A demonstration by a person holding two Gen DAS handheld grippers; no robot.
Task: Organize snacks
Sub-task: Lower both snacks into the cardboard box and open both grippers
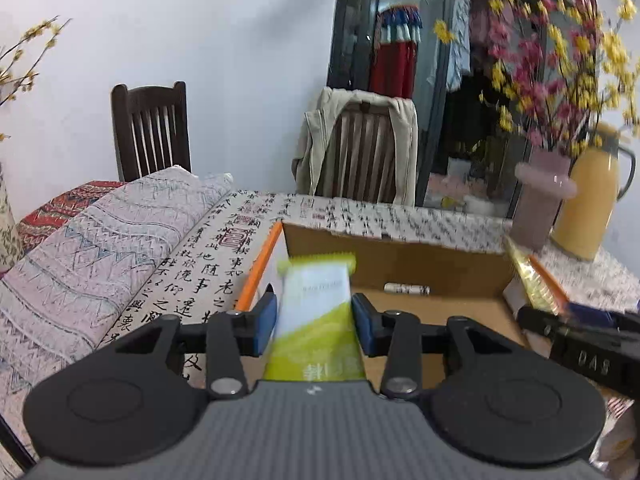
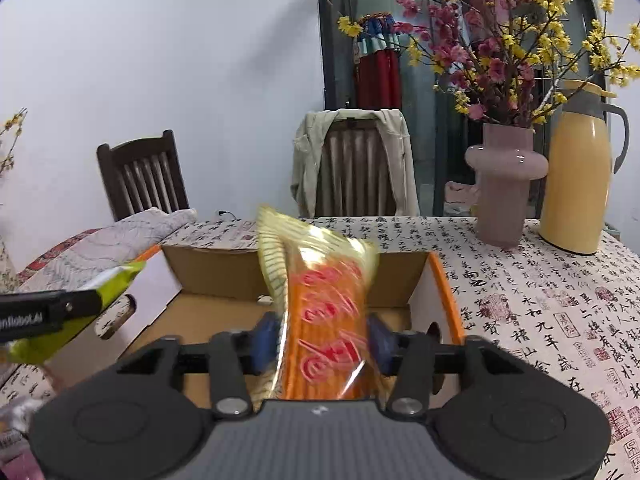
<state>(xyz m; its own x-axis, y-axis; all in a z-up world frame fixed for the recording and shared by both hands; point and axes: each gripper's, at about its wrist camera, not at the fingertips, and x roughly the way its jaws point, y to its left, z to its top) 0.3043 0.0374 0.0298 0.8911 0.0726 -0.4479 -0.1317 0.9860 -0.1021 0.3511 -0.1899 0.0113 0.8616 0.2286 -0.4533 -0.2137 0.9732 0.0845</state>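
Both blurred snack packets [image 1: 316, 312] [image 2: 324, 320] hide the box [image 2: 208, 264] floor.

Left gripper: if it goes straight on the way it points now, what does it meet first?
Probably the brown floor of the open cardboard box, past the green and white snack packet between its blue-padded fingers. The left gripper points slightly downward into the box; depth is uncertain.

The cardboard box [image 2: 208, 268] lies open-topped, its floor bare but for one small tube [image 1: 406, 289] near the back wall — room to descend. To its right stand the pink vase [image 2: 506, 184] and yellow thermos [image 2: 578, 172]; folded cloth [image 1: 92, 240] crowds the left.
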